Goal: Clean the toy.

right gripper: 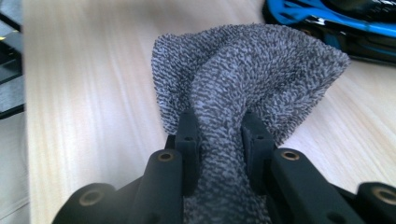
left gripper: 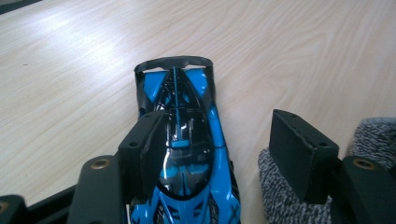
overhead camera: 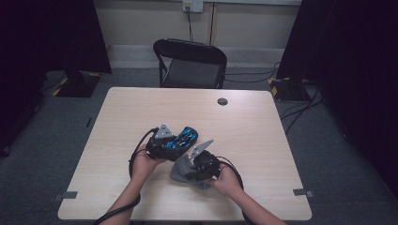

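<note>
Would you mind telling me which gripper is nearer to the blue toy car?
The left. The left gripper has the car between its jaws, one jaw against its side and the other clear of it. The right gripper sits beside the car, shut on the grey cloth.

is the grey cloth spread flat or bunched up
Bunched up. The right tool pinches a fold of the grey cloth, so it rises in a crumpled hump off the table beside the blue toy car.

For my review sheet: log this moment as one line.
left hand-held gripper: open around toy car | right hand-held gripper: shut on grey cloth | table
</note>
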A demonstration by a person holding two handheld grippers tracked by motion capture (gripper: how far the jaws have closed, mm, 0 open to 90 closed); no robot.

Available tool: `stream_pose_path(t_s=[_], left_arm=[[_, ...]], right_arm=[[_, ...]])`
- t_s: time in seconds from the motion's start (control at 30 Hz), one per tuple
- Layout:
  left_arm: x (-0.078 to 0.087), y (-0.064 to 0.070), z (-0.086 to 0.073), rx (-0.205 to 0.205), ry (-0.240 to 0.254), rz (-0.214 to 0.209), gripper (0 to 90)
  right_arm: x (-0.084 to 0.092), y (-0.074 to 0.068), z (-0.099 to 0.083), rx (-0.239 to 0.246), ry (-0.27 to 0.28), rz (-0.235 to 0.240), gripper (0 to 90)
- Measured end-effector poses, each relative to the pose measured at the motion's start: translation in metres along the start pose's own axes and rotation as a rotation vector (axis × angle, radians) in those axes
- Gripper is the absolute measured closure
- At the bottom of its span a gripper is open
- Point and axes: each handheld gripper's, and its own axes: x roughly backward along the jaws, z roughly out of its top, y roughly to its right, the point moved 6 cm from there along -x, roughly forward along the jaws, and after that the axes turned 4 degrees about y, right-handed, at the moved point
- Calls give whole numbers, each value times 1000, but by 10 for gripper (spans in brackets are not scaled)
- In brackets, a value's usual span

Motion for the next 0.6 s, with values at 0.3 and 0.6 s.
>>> stream_pose_path(t_s=[0.3,0.6], left_arm=[[23,13,-3,-21,6,-128,401],[34,26,-18,-46,-36,-219,365]], right_arm=[[-2,-10,6,66,4,48,727],[-4,-3,2,58,-11,69,719]])
